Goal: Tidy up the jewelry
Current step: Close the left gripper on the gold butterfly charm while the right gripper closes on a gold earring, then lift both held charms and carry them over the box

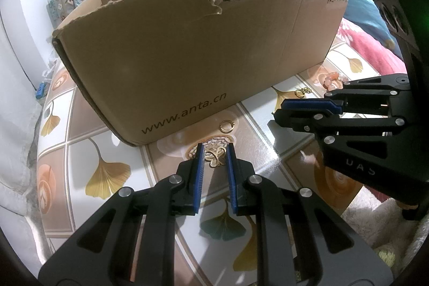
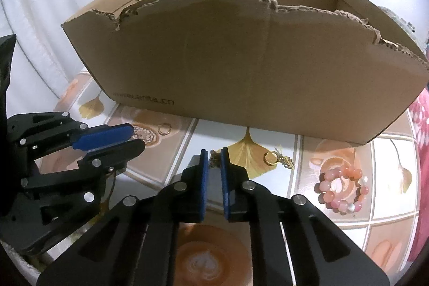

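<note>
straight ahead of both your grippers stands the torn-edged brown cardboard box (image 1: 187,58) on the ginkgo-leaf patterned tabletop (image 1: 107,173). your left gripper (image 1: 214,156) pinches a looped gold earring (image 1: 214,156) narrowly. your right gripper (image 2: 214,160) is nearly closed on a small gold chain piece (image 2: 213,158) (a pink bead bracelet (image 2: 340,190) lies to its right, a gold ring earring (image 2: 270,158) nearer).

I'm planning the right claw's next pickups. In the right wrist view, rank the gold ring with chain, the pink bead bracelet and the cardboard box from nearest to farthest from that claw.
1. Gold ring with chain, just right of the right claw.
2. Pink bead bracelet, farther right.
3. Cardboard box, behind, across the tablecloth.
</note>
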Tool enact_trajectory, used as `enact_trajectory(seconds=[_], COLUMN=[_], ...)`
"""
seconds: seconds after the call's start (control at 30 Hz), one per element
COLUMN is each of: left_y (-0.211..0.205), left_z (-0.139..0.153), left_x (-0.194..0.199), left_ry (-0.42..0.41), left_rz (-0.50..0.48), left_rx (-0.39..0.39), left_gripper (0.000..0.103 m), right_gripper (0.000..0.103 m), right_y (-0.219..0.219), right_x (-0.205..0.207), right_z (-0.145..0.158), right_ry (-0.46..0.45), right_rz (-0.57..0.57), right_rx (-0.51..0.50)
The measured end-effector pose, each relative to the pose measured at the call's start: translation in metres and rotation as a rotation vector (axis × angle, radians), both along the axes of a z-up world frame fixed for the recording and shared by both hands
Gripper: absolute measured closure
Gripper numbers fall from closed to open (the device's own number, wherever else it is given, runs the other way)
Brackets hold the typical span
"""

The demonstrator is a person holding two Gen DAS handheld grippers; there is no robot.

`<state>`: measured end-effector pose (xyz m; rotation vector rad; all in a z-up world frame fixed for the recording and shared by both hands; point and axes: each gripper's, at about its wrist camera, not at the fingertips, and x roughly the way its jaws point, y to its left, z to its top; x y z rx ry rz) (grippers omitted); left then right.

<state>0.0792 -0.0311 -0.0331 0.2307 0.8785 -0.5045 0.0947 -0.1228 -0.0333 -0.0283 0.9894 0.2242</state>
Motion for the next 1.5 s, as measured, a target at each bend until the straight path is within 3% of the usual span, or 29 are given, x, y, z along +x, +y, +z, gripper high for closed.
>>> enact_trajectory(seconds=[0.43, 1.1, 1.3, 1.5], left_y=[0.005, 0.009, 0.01, 0.011], left_z=[0.002, 0.031, 0.072, 0.13], left_x=[-0.001, -0.025, -0.027, 0.005], left_ry=[0.006, -0.074, -0.127, -0.22], left_rz=[-0.006, -0.032, -0.076, -0.146], left_rx=[-0.021, -0.02, -0.083, -0.158], left_gripper=[0.088, 0.088, 0.088, 0.088], right_gripper=[0.096, 0.096, 0.096, 0.096], right_y=[-0.015, -0.035, -0.043, -0.068], right_x=[-0.007, -0.026, -0.024, 0.011], right_z=[0.002, 0.041, 0.08, 0.135], right_ry=[-0.013, -0.095, -0.169, -0.274], right_rz=[-0.006, 0.003, 0.033, 0.104], right_rx=[0.033, 0.092, 0.146, 0.176])
